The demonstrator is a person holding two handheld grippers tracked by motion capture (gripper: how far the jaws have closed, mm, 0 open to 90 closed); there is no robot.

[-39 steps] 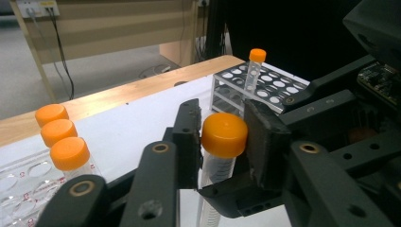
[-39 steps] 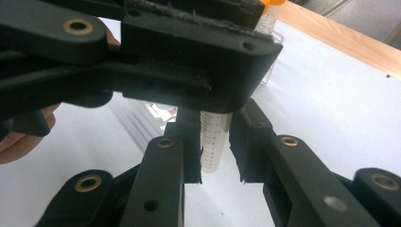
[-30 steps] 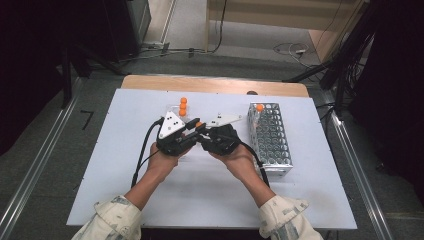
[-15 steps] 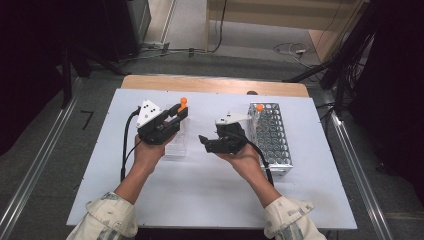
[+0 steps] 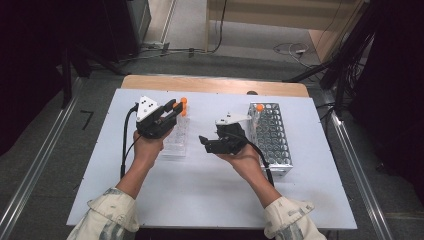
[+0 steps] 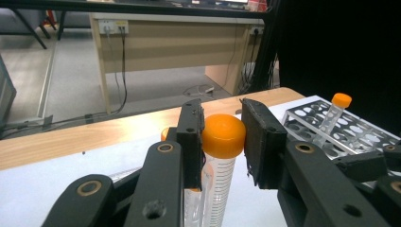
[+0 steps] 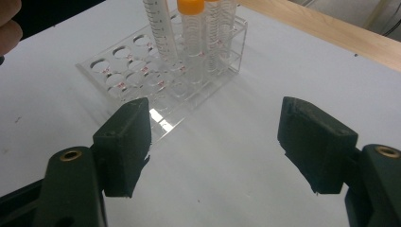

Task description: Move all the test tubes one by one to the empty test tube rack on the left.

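Tube (image 6: 218, 161) with orange cap is pinched at the cap by the left gripper (image 5: 172, 109) above the clear rack (image 5: 176, 140), left on the tabletop (image 5: 210, 200). Right gripper (image 7: 215, 142) fingers are spread, empty. Light, slippery, brittle plastic is judged; grasping just below the cap is advised.

Clear glossy plastic rack (image 7: 142, 66) on a matt white tabletop (image 5: 200, 200); perforated shiny metal rack (image 5: 274, 137); tube (image 6: 218, 189) of clear plastic, smooth orange cap.

Two racks are counted: one clear plastic rack (image 7: 161, 71) and one metal rack (image 5: 272, 135). Four orange-capped tubes (image 6: 222, 142) are counted, one standing in the metal rack.
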